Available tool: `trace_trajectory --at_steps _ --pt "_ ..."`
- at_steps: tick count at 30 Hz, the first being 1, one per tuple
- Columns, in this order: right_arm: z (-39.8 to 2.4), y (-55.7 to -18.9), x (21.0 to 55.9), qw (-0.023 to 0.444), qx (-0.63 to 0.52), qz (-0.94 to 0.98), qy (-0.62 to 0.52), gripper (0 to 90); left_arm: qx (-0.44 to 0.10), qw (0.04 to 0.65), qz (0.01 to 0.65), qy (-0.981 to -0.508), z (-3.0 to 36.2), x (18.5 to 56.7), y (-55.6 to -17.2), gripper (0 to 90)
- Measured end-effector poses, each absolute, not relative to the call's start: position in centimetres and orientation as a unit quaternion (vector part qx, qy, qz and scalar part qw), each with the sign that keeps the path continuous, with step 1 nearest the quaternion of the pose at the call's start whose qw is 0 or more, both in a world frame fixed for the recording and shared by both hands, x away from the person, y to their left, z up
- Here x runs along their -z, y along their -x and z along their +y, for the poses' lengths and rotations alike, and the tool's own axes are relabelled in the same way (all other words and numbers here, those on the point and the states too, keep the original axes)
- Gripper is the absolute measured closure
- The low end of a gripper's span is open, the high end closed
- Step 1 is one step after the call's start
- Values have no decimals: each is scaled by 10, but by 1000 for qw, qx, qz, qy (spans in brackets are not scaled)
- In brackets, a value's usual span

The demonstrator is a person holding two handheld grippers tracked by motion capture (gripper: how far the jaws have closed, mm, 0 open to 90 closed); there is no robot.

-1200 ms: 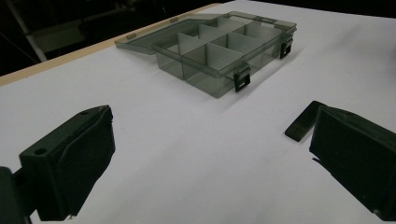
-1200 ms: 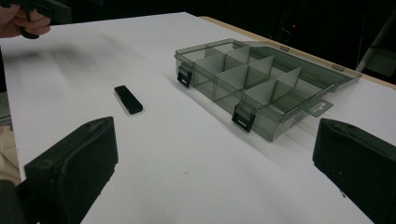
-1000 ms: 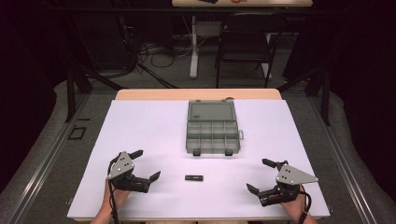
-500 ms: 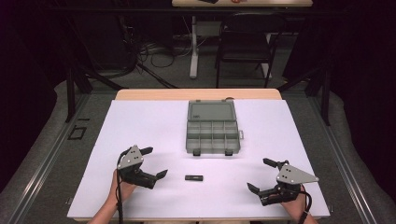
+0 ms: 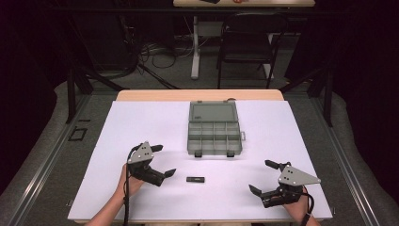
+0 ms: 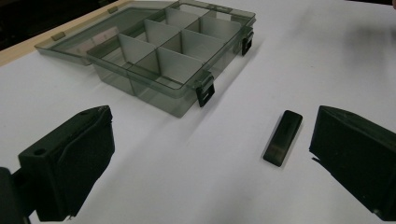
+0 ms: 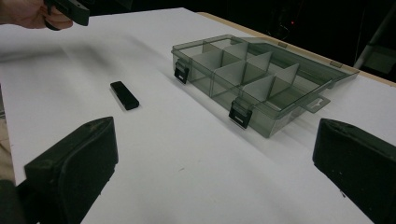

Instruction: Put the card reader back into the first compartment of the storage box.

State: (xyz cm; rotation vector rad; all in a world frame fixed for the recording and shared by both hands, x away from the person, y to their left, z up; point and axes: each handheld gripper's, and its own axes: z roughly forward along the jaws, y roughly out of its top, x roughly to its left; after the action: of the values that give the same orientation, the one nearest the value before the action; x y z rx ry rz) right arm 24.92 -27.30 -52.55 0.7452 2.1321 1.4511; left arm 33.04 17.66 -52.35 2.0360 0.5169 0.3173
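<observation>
Got my left gripper (image 5: 163,161) spread wide, just left of the little black block (image 5: 195,179) lying flat on the near table (image 5: 141,122), so both jaws can straddle it. Right gripper (image 5: 262,177) rests wide too, near right. The open organizer box (image 5: 214,137) waits farther back, ready for it.

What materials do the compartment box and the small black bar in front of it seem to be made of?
The compartment box looks like smoky, translucent hard plastic: the dividers and the white table show through its glossy walls, and its latches are opaque black. The small black bar seems to be smooth black plastic with a faint sheen on top, though coated metal cannot be excluded.
</observation>
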Motion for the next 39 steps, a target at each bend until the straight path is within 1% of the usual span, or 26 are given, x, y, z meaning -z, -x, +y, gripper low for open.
trace_trajectory --at_steps 5,10,26,39 --pt "-272 -249 526 224 -527 775 -268 0 -117 484 204 -843 170 525 -331 0" --pt "-272 -249 526 225 -526 776 -266 0 -118 472 196 -851 163 523 -333 1" --pt "-273 -250 527 220 -524 779 -263 0 -90 476 174 -858 140 530 -343 0" --pt "-274 -249 527 220 -526 778 -264 0 -81 466 153 -867 123 533 -343 0"
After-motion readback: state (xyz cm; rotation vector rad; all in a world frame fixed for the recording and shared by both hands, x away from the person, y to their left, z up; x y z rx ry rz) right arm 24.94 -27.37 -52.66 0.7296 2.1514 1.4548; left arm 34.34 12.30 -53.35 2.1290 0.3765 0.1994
